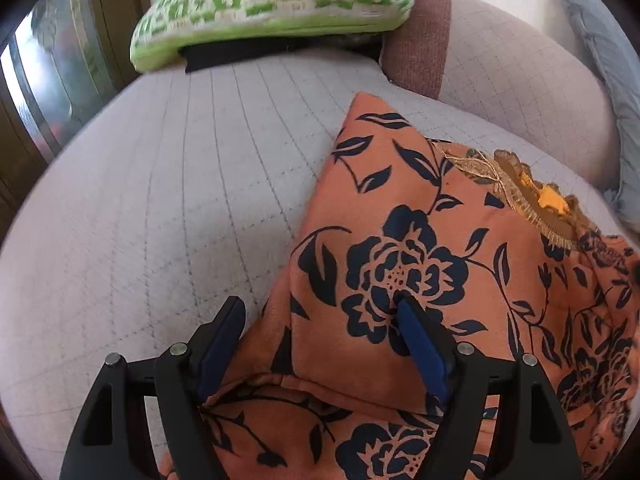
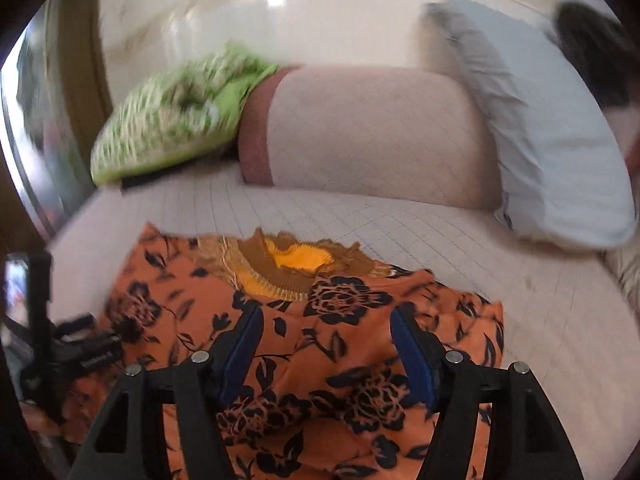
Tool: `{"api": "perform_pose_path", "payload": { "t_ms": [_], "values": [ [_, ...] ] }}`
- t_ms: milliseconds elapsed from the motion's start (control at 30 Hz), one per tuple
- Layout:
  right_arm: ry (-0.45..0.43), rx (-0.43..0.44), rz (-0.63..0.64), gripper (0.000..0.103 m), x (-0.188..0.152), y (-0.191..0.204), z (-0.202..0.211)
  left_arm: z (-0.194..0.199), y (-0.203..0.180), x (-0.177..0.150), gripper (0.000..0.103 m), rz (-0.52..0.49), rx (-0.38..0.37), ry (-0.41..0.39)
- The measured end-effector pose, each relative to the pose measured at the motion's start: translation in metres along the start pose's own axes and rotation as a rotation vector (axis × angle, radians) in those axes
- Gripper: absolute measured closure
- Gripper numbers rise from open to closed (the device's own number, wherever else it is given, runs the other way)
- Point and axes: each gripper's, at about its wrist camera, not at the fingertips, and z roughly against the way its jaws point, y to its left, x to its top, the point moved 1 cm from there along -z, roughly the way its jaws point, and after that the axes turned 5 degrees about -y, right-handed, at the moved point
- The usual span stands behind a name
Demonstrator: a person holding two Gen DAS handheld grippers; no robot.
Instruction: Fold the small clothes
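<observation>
Both grippers hang spread wide over the garment [image 1: 420, 240], and neither one grips anything. Your left gripper [image 1: 320, 312] straddles the cloth's left edge: its 9 o'clock finger sits over bare sofa [image 1: 160, 200], while its 3 o'clock finger lies over a big printed flower. That suits a pinch on the edge fold, which I judge is your next move. Your right gripper [image 2: 324, 320] hovers with both fingers above the middle of the garment [image 2: 280, 340], just below the neckline, likely ready to press or to take a second hold.

The garment is orange with dark blue flowers. It lies on the seat at the lower right of the left view, one flap already turned over so a pointed corner aims at 12 o'clock. Its embroidered neck trim [image 1: 520, 188] sits at 2 o'clock there. In the right view the trim [image 2: 288, 268] is at 12 o'clock from the fingers, with yellow lining showing.

The seat is a pale quilted cover with stitched grid lines, soft enough that cloth may drag and bunch. A green pillow [image 1: 272, 4] rests at 11 o'clock at the far end, and a grey cushion [image 2: 540, 140] leans at 2 o'clock in the right view. That view is blurred, so fine detail is unclear. At its 9 o'clock edge stands some dark gear [image 2: 40, 320]; I cannot tell what.
</observation>
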Motion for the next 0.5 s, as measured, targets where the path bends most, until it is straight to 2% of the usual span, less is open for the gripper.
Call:
{"api": "perform_pose_path", "payload": {
  "t_ms": [67,133,167,200,267,300,433,500],
  "values": [
    [0.097,-0.072,0.116,0.035,0.003,0.022,-0.031,0.001,0.006,0.0,0.024,0.017,-0.007,0.011],
    [0.15,-0.145,0.162,0.052,0.002,0.026,-0.056,-0.001,0.008,0.002,0.024,0.029,-0.017,0.023],
    [0.193,-0.186,0.16,0.074,0.001,0.022,-0.07,-0.003,0.009,0.002,0.024,0.033,-0.018,0.024],
    [0.237,-0.191,0.131,0.077,-0.001,0.013,-0.08,-0.004,0.009,0.002,0.024,0.031,-0.014,0.021],
    [0.305,-0.142,0.028,0.083,-0.006,-0.01,-0.089,-0.004,0.008,0.002,0.023,0.017,-0.005,0.017],
    [0.304,-0.115,-0.015,0.094,-0.006,-0.02,-0.082,-0.005,0.009,0.002,0.024,0.017,-0.007,0.02],
    [0.176,-0.118,-0.179,0.097,-0.005,-0.069,-0.018,-0.002,0.012,0.003,0.024,0.041,-0.021,0.032],
    [0.156,-0.098,-0.276,0.097,-0.02,-0.101,0.012,0.001,0.012,0.003,0.024,0.042,-0.014,0.034]
  ]
}}
